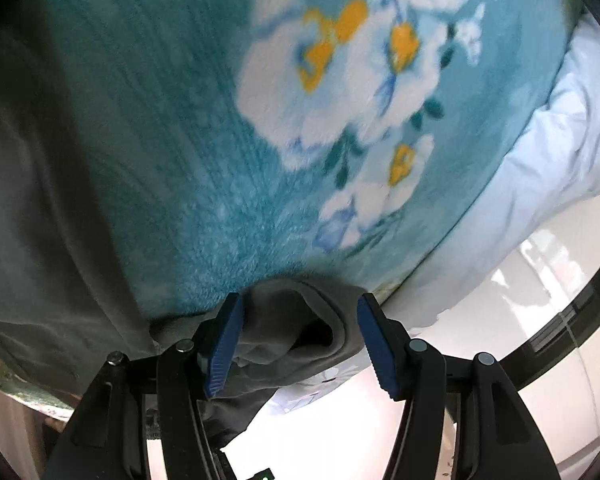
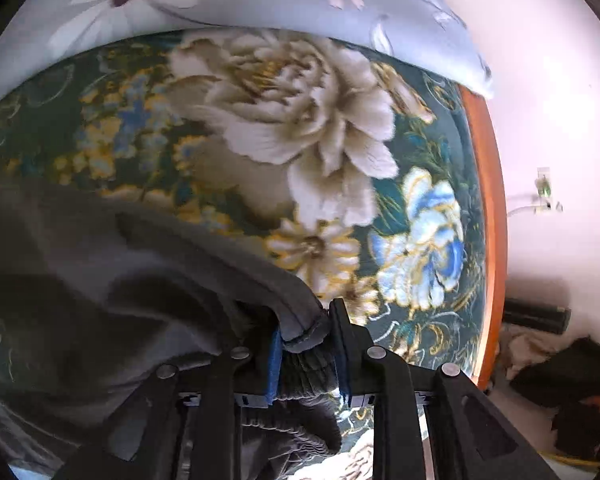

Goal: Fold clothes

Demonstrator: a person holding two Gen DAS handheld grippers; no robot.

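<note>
Grey garment held at one gathered edge, its other end lying between open fingers

The grey garment is spread on the floral blanket of the bed, with one end draped over the bed's edge. Its ribbed, elasticated edge is pinched between the closed pads of the right gripper; the left gripper is seen spread wide, a rolled fold of the cloth lying between its pads but not clamped. The fabric is judged soft, limp and light, thick enough to bunch. It is best taken at hems or the gathered band, where layers are doubled and slipping is less likely.
</note>
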